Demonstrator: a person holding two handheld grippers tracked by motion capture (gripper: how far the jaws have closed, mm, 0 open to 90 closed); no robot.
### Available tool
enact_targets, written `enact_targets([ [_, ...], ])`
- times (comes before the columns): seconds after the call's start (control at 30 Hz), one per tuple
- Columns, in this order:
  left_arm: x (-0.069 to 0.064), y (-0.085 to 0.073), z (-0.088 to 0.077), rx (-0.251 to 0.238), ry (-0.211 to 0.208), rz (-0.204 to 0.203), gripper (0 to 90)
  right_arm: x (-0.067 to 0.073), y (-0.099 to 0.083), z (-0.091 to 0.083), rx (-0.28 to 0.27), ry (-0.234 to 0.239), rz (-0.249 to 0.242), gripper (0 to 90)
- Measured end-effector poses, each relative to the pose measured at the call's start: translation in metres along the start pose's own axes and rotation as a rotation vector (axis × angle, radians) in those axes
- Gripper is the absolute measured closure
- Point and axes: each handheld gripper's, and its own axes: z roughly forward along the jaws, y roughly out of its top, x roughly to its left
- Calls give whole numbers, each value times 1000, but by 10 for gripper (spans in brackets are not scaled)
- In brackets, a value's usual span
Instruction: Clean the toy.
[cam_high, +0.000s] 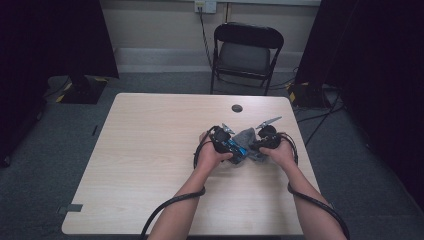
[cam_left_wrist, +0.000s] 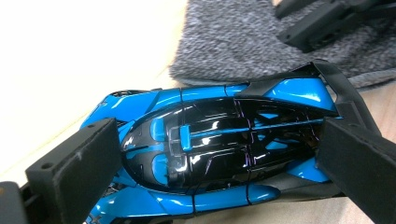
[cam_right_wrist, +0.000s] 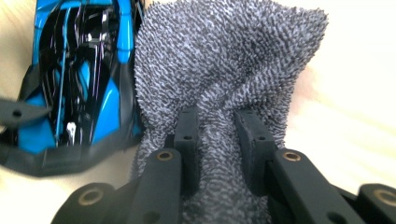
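Blue toy car (cam_left_wrist: 224, 149) clamped, grey cloth (cam_right_wrist: 224, 70) pinched alongside

- Car (cam_left_wrist: 219, 149): glossy blue and black, with blue stripes on its black roof.
- Cloth (cam_right_wrist: 224, 70): grey, flecked, nubbly.
- Table (cam_high: 150, 150): pale wood grain.
- Grippers' pads (cam_left_wrist: 79, 168): matt black.
- Chair (cam_high: 247, 50): black.

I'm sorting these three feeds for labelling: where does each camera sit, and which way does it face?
High view: above the person's side, facing forward and down on the table; forearms and both grippers show.
Left gripper view: rides the left gripper, facing the blue toy car between its jaws.
Right gripper view: rides the right gripper, jaws pinching the grey cloth.
Shared: both gripper views show car and cloth.
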Motion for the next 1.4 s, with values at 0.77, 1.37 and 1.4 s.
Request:
enact_targets([
  [0.77, 0, 1, 0, 9, 0, 0, 0, 3, -33, -22, -5, 19, 13, 724],
  [1.37, 0, 1, 0, 10, 2, -2, 0, 9, -45, -30, -12, 22, 13, 724],
  [1.4, 0, 1, 0, 8, 4, -1, 0, 10, -46, -30, -13, 19, 10, 724],
])
